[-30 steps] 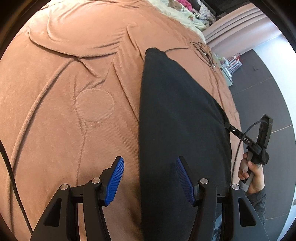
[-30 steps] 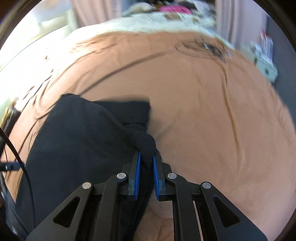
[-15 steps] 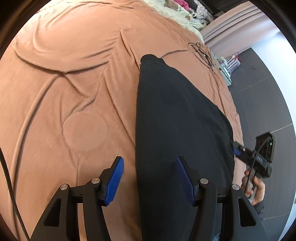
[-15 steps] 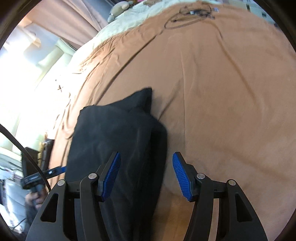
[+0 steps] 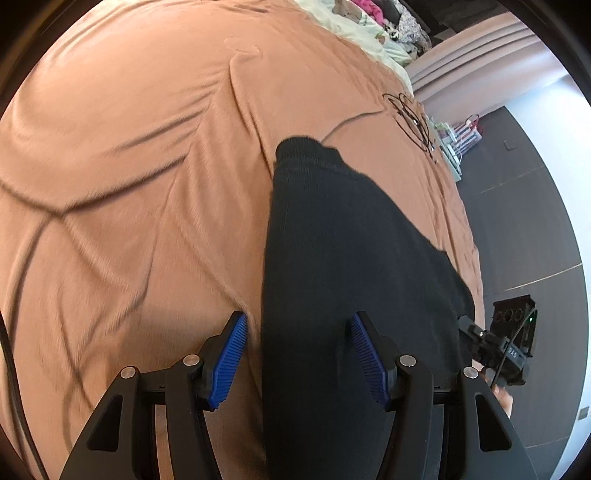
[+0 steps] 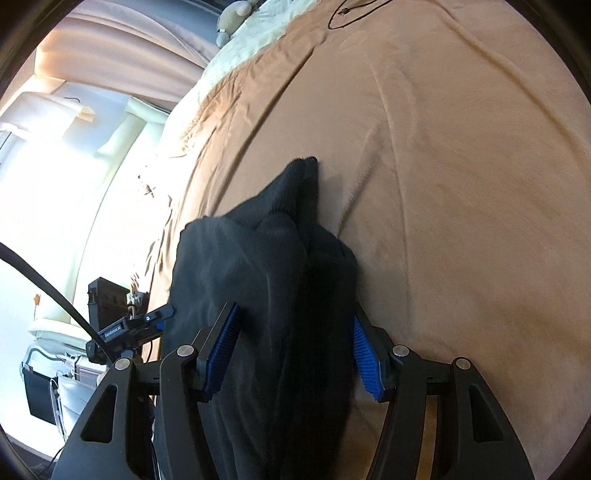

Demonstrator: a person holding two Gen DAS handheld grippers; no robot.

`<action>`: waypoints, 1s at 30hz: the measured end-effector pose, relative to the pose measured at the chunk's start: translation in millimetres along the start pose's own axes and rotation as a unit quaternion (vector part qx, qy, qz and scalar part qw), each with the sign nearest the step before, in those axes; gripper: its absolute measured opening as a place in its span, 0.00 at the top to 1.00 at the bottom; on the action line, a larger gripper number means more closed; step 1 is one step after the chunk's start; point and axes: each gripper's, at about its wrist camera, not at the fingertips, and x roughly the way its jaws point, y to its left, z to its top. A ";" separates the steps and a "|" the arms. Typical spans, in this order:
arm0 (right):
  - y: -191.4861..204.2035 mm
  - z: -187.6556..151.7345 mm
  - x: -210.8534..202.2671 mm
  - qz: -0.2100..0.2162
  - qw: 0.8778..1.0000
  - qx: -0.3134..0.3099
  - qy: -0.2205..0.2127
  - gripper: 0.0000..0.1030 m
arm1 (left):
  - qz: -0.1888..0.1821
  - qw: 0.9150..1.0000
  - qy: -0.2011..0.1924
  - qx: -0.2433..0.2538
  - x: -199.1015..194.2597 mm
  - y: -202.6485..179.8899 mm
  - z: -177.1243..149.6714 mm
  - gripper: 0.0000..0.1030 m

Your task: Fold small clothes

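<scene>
A black knit garment (image 5: 351,240) lies lengthwise on the brown bed cover (image 5: 129,184), its ribbed cuff at the far end. My left gripper (image 5: 299,354) is open just above it, the garment's left edge running between its fingers. In the right wrist view the garment (image 6: 240,266) shows as a doubled, bunched strip. My right gripper (image 6: 293,350) straddles that strip and its jaws are closing, with the cloth between the blue pads (image 6: 364,354) and not visibly pinched. Each gripper also shows in the other's view: the right gripper (image 5: 506,350) and the left gripper (image 6: 129,328).
A coiled black cable (image 5: 410,118) lies on the cover beyond the garment. Pale bedding and a heap of coloured clothes (image 5: 376,18) sit at the far end. Dark floor (image 5: 524,221) borders the bed's right edge. Curtains and a bright window (image 6: 74,147) are on the other side.
My right gripper let go of the black fold, opened wide and rolled, and now sits lower over the garment. My left gripper moved sideways along the bed, staying open.
</scene>
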 end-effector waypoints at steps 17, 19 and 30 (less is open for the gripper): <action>54.9 -5.3 0.3 -0.062 0.996 -0.049 -0.029 0.83 | -0.023 1.000 -0.012 0.006 -13.0 -23.6 24.7 0.83; 71.2 -10.9 -8.3 -0.067 0.995 -0.064 -0.040 0.83 | -0.027 0.999 -0.020 0.015 -23.0 -31.7 25.6 0.83; 118.2 -59.2 -81.6 -0.073 0.986 -0.119 -0.092 0.84 | -0.074 0.993 -0.063 0.069 -96.1 -92.5 7.7 0.83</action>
